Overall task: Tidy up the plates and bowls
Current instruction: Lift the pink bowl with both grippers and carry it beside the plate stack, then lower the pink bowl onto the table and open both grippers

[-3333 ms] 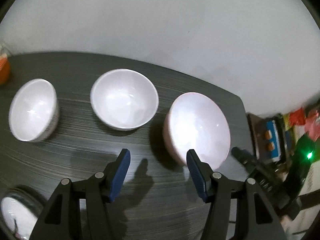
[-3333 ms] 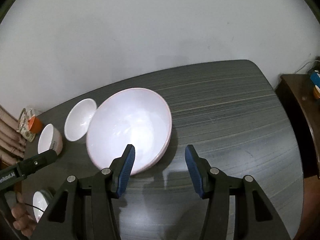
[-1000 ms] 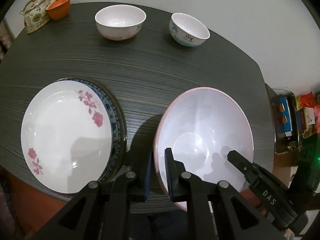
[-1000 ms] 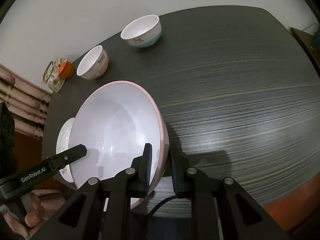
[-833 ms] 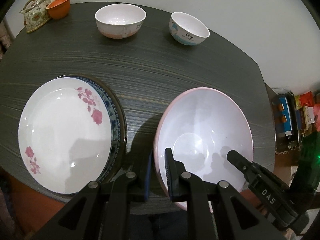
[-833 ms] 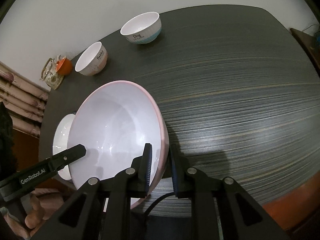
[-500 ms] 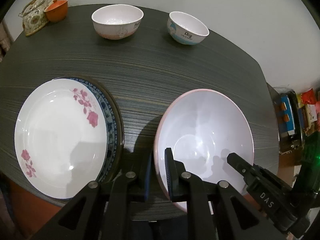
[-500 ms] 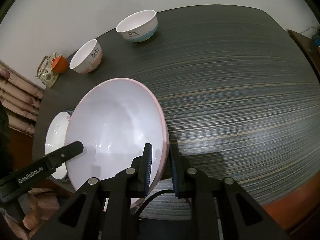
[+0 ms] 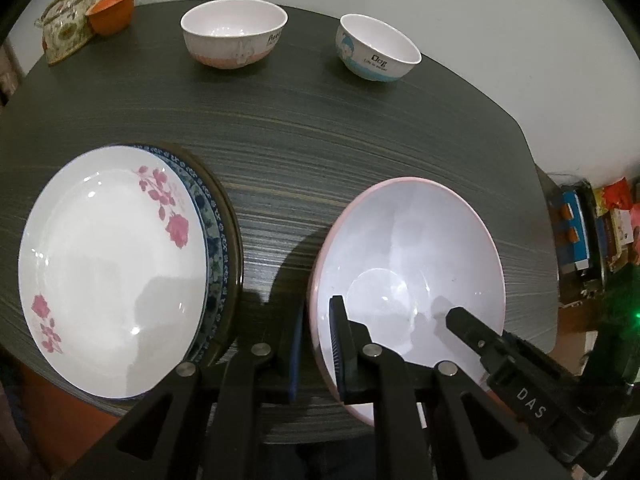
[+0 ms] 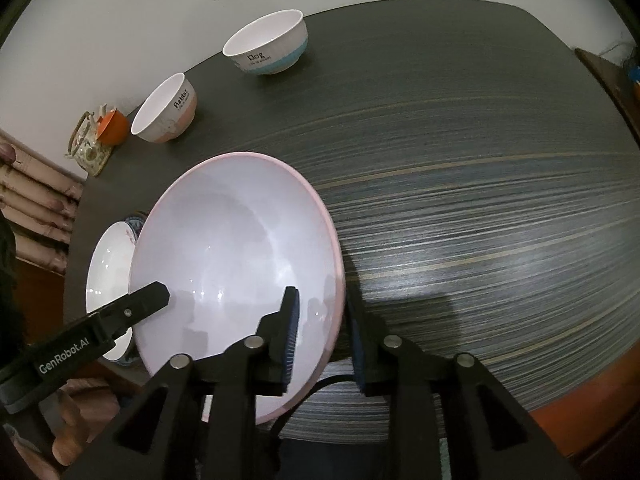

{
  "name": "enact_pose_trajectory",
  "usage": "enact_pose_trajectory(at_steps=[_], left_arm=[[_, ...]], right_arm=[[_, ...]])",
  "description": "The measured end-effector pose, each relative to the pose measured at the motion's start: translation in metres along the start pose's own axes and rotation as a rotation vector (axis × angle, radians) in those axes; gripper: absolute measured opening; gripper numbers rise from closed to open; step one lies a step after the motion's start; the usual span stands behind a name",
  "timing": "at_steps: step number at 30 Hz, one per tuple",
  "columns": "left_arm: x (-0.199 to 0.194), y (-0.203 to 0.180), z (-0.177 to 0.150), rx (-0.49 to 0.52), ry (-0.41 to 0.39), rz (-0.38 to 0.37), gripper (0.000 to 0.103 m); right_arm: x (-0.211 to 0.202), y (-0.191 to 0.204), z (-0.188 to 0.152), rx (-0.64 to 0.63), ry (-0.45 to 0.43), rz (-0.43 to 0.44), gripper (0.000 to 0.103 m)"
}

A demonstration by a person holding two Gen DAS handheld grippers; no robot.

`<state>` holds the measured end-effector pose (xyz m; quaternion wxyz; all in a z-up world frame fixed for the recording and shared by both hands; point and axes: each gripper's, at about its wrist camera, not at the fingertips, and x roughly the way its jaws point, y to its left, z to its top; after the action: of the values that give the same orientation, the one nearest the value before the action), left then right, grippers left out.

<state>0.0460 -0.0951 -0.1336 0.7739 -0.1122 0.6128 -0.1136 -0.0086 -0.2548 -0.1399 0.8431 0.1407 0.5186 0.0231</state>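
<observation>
A large white bowl with a pink rim (image 9: 404,248) rests on the dark table (image 9: 300,140) near its front edge, to the right of the plates. My left gripper (image 9: 317,346) is shut on the bowl's near-left rim. My right gripper (image 10: 323,340) straddles the near-right rim of the large bowl (image 10: 232,248). Its jaws are opening, and both pads stand clear of the rim between them. A white rose-patterned plate (image 9: 104,272) lies on a blue-patterned plate at the left.
At the back stand a pink rabbit bowl (image 9: 234,32) and a blue dog bowl (image 9: 378,54). A teapot (image 9: 64,28) and an orange cup (image 9: 112,14) sit at the back left corner. The table's right half (image 10: 480,200) is bare. A low cabinet with boxes (image 9: 576,232) stands to the right.
The large bowl has come from beside the small bowls to the front edge, gripped on both sides. In the last half second the right jaws parted from its rim.
</observation>
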Motion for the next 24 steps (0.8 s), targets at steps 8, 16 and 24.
enact_pose_trajectory(at_steps=[8,16,24], left_arm=[[0.001,0.016,0.004,-0.06,0.014,-0.05,0.018],[-0.004,0.019,-0.004,-0.051,-0.014,-0.04,0.026],[-0.009,0.02,-0.006,-0.046,-0.03,-0.042,0.028]], right_arm=[[-0.004,0.001,0.001,0.011,-0.032,-0.021,0.045],[-0.007,-0.005,0.003,0.064,-0.08,-0.032,0.048],[-0.009,-0.001,0.002,0.059,-0.097,-0.04,0.05]])
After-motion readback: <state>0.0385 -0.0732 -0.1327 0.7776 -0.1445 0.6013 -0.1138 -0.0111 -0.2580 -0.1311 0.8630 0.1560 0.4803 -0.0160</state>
